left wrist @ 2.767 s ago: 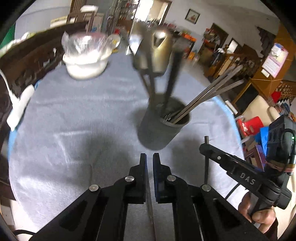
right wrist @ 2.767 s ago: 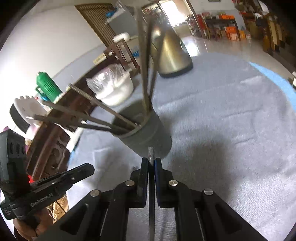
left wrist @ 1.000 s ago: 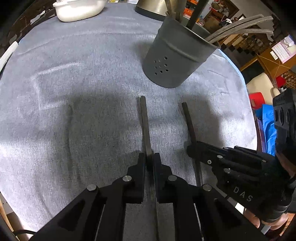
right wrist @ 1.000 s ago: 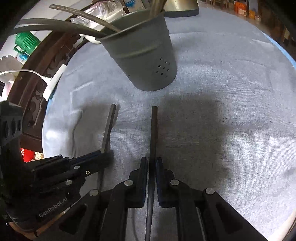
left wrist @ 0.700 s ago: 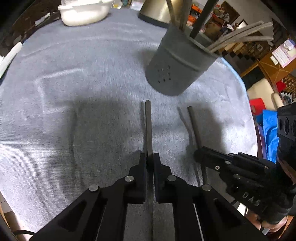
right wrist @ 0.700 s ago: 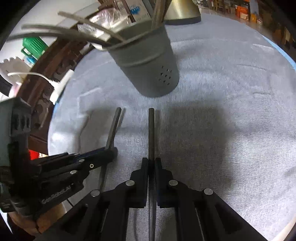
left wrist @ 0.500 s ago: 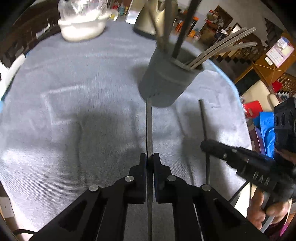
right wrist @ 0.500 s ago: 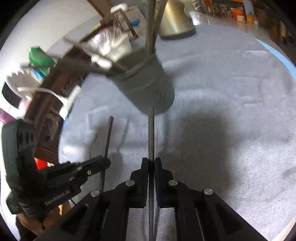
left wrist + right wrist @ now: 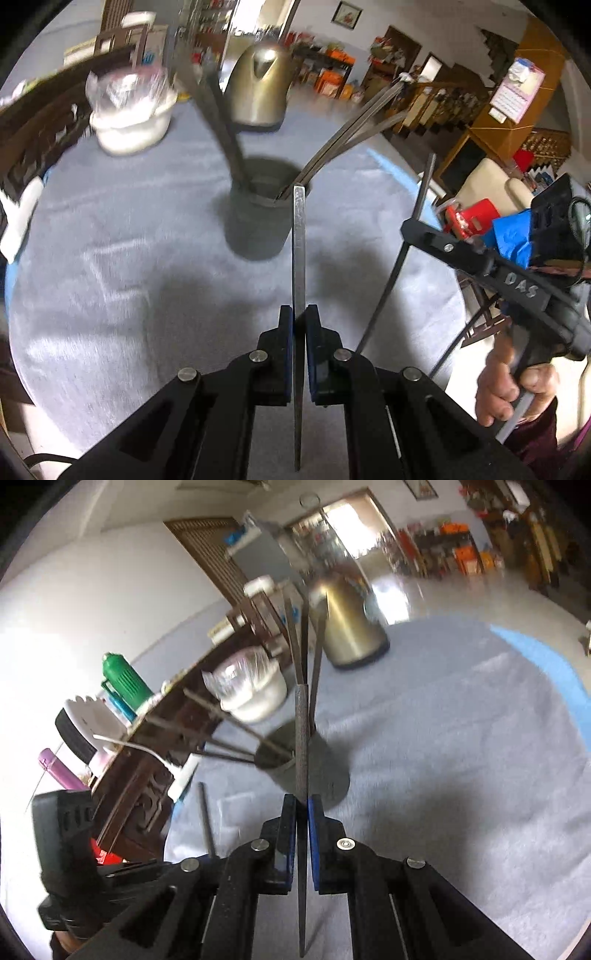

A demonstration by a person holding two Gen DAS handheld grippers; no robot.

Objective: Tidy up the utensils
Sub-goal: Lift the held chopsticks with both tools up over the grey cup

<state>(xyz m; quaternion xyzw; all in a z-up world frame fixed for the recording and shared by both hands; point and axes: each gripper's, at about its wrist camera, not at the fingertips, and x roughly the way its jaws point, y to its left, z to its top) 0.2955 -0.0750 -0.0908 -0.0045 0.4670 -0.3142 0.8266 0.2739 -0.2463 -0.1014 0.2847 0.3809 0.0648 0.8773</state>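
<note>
Gripping a flat metal utensil (image 9: 298, 236), the left tongs (image 9: 299, 325) are clamped shut above the grey counter (image 9: 110, 280); its tip points toward the utensil holder (image 9: 258, 221). The right tongs (image 9: 302, 812) pinch a dark utensil (image 9: 302, 738) likewise.
</note>
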